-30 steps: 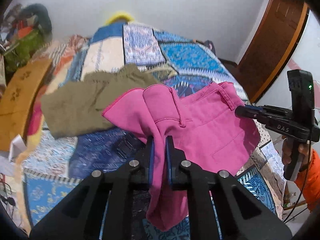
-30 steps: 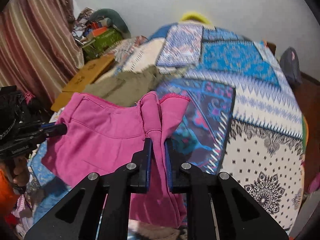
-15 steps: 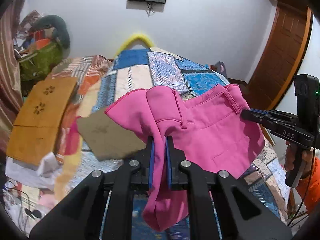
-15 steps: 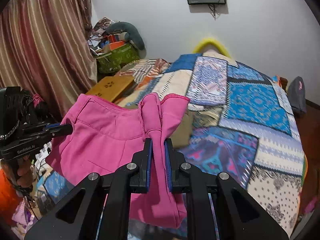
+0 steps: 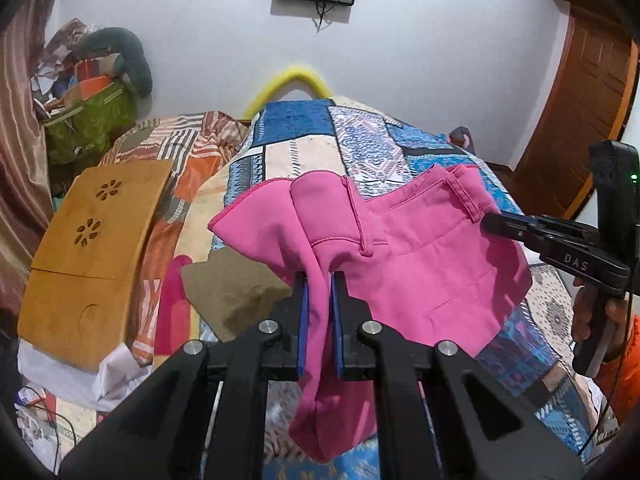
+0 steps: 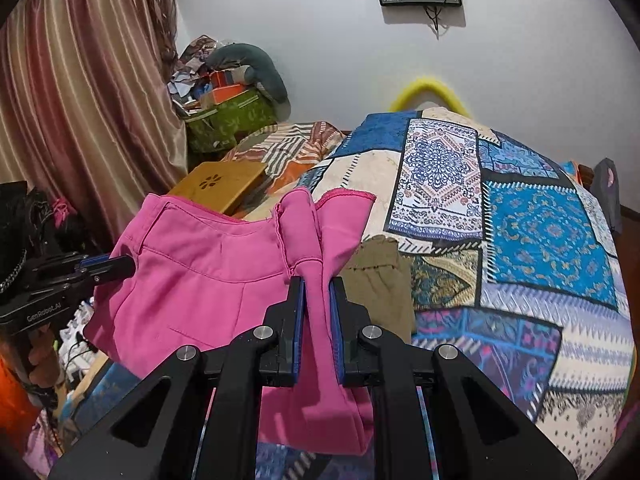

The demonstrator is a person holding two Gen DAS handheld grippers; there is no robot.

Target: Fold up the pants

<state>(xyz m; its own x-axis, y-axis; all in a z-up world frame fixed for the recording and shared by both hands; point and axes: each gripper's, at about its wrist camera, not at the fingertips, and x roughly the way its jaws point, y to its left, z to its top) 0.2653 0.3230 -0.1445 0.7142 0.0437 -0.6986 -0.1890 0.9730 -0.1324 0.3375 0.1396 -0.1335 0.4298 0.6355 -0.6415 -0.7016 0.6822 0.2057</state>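
The pink pants (image 5: 420, 264) are smooth matt cloth. The tongs (image 5: 319, 292) are matt black plastic with bright metal pins. A patchwork printed cloth cover (image 6: 520, 208) lies over the bed, beside a matt wooden board (image 5: 92, 240).

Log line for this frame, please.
left gripper: shut on pink pants | right gripper: shut on pink pants | pants off bed
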